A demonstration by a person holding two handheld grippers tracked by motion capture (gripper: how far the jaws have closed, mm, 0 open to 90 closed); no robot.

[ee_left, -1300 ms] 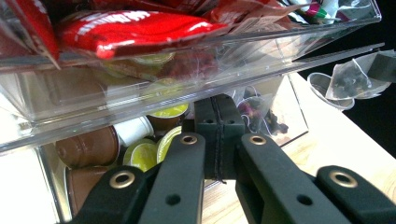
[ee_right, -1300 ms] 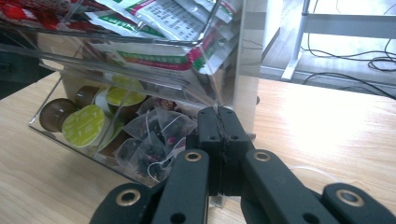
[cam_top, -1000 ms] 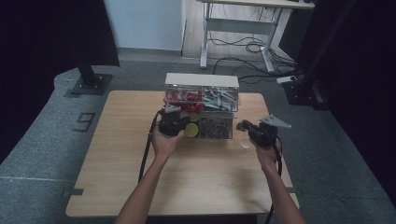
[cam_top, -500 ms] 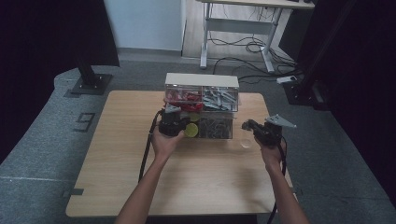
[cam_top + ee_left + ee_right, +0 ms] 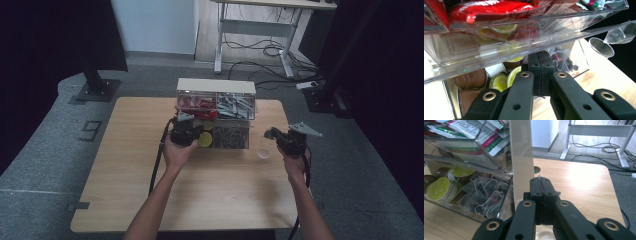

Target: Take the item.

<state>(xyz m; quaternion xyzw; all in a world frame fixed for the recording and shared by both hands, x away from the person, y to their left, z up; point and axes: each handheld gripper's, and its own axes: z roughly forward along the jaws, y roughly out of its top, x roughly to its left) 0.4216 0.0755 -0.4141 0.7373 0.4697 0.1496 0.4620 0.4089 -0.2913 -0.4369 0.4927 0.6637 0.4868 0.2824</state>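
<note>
A clear two-tier drawer box (image 5: 216,86) stands at the table's far middle. Its upper drawers hold red packets and sachets, its lower ones coffee capsules (image 5: 499,82) and tea bags (image 5: 486,195). My left gripper (image 5: 189,125) is shut, its pads (image 5: 541,62) together just under the upper drawer, in front of the capsules. Nothing shows between them. To the right of the box, my right gripper (image 5: 271,134) is shut above a clear plastic cup (image 5: 263,152). A thin thread sticks up from its pads (image 5: 541,187). In the left gripper view a clear-wrapped tea bag (image 5: 621,32) hangs over that cup (image 5: 602,47).
The box's pale side wall (image 5: 521,152) stands close to the left of my right gripper. Bare wooden tabletop (image 5: 215,195) lies between the box and the person. Behind the table are a white desk frame (image 5: 260,30) and cables on the floor.
My right gripper has drifted slightly to the right, away from the box. The left gripper has stayed at the lower drawer.
</note>
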